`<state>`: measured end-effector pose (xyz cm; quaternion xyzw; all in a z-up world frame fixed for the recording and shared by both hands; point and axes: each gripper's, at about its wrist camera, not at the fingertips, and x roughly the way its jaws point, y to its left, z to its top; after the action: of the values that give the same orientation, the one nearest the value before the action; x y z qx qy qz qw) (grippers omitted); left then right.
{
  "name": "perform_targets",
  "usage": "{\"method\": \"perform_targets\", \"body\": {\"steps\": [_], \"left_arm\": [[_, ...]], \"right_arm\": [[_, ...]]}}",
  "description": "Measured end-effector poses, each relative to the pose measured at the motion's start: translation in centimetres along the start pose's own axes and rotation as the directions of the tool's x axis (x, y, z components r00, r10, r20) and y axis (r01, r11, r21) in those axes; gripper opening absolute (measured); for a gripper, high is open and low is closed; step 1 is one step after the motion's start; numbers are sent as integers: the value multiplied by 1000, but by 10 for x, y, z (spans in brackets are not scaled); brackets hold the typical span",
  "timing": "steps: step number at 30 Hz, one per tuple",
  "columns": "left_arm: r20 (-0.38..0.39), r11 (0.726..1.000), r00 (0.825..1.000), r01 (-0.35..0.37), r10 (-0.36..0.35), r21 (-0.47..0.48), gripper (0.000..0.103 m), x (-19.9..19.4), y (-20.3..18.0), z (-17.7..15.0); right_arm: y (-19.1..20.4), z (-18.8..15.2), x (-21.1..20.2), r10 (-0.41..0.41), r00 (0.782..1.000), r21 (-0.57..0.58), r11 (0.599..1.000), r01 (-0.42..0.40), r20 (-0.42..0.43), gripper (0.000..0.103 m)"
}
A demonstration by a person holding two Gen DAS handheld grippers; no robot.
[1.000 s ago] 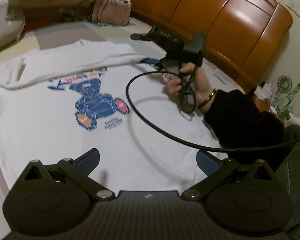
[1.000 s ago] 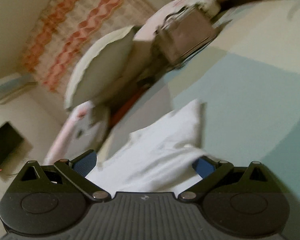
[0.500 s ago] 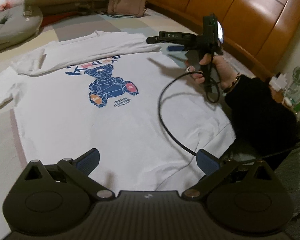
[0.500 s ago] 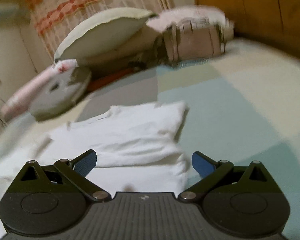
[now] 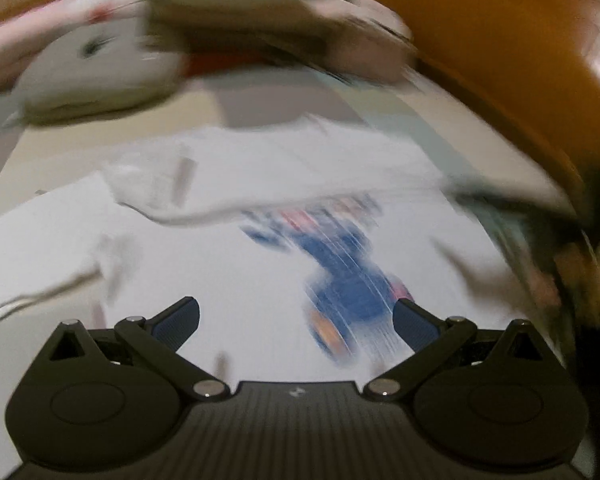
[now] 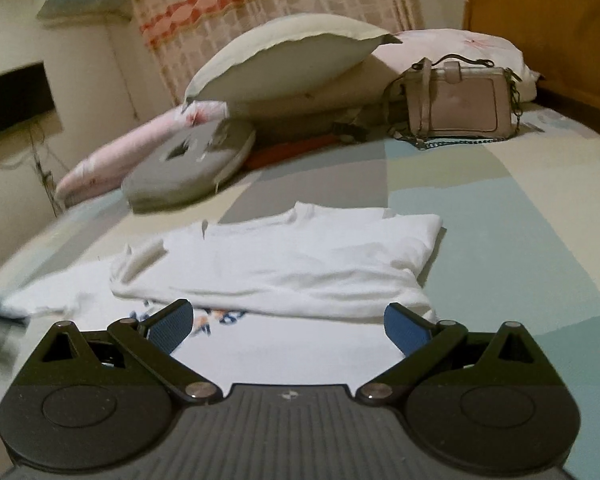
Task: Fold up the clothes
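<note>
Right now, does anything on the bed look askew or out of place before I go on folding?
Nothing spilled or damaged. The shirt has its top folded down over the print, and the fold runs a bit crooked, with a sleeve loose to the left. A handbag sits well beyond it. Both grippers, left and right, are open, holding nothing.

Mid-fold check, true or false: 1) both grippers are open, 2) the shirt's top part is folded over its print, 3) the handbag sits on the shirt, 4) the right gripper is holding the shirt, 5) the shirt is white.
1) The left gripper and right gripper are open: true.
2) The top of the shirt lies folded over the print: true.
3) The handbag sits on the shirt: false; it stands apart, farther back on the bed.
4) The right gripper holds the shirt: false; nothing is between its fingers.
5) The shirt is white: true.
</note>
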<state>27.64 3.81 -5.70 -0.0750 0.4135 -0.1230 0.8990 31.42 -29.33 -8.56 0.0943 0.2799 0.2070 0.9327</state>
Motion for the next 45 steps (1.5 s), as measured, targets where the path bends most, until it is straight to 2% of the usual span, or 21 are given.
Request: {"method": "perform_targets", "body": {"steps": [3, 5, 8, 12, 15, 18, 21, 22, 23, 25, 30, 34, 35, 37, 39, 41, 43, 45], "left_arm": [[42, 985, 999, 16, -9, -174, 95, 33, 41, 28], [65, 970, 998, 8, 8, -245, 88, 52, 61, 38], [57, 926, 998, -16, 41, -377, 81, 79, 94, 41], [132, 873, 991, 59, 6, -484, 79, 88, 124, 35], [160, 849, 987, 69, 18, -524, 74, 93, 134, 42], [171, 841, 984, 49, 52, -539, 60, 96, 136, 42], [160, 855, 982, -6, 104, -518, 35, 93, 132, 38], [151, 860, 981, -28, 122, -510, 22, 91, 131, 37], [148, 864, 980, -42, 134, -502, 14, 89, 130, 36], [154, 871, 976, -60, 154, -487, 7, 84, 125, 37], [177, 889, 963, -104, 202, -447, 7, 56, 107, 36], [124, 897, 970, -141, 210, -419, 8, 45, 100, 28], [111, 894, 964, -176, 241, -413, 12, 43, 100, 27], [93, 874, 938, -270, 333, -405, 12, 39, 100, 27], [122, 855, 913, -309, 390, -416, 16, 31, 102, 30], [161, 874, 924, -257, 348, -413, 31, 30, 99, 34], [189, 898, 936, -206, 296, -389, 42, 34, 93, 40], [194, 924, 946, -184, 259, -334, 43, 45, 83, 45]], "right_arm": [[0, -1, 3, 11, 1000, 0, 1000, -11, -8, 103], [-1, 0, 5, 31, 1000, 21, 999, -31, -1, 103], [-3, 2, 9, 56, 998, 52, 997, -57, 9, 103], [-6, 5, 12, 66, 998, 84, 994, -67, 20, 103], [-10, 5, 14, 70, 997, 107, 992, -72, 22, 103], [-12, 3, 15, 68, 998, 117, 991, -69, 16, 103], [-12, 3, 15, 63, 998, 115, 991, -65, 15, 103], [-12, 3, 15, 62, 998, 114, 991, -63, 15, 103], [-13, 2, 14, 61, 998, 113, 992, -62, 15, 103], [-13, 2, 13, 55, 998, 108, 993, -56, 18, 103], [-18, 3, 8, 48, 998, 123, 991, -51, 29, 103], [-21, 3, 6, 44, 999, 138, 989, -47, 31, 103], [-22, 3, 6, 42, 999, 140, 989, -46, 30, 103], [-21, 3, 5, 38, 999, 135, 990, -42, 30, 103], [-21, 2, 4, 30, 999, 122, 992, -33, 28, 103], [-19, 2, 4, 18, 999, 99, 995, -21, 28, 103], [-17, 2, 5, -1, 1000, 64, 998, 0, 26, 103], [-13, 3, 5, -29, 999, 12, 1000, 29, 29, 103]]}}
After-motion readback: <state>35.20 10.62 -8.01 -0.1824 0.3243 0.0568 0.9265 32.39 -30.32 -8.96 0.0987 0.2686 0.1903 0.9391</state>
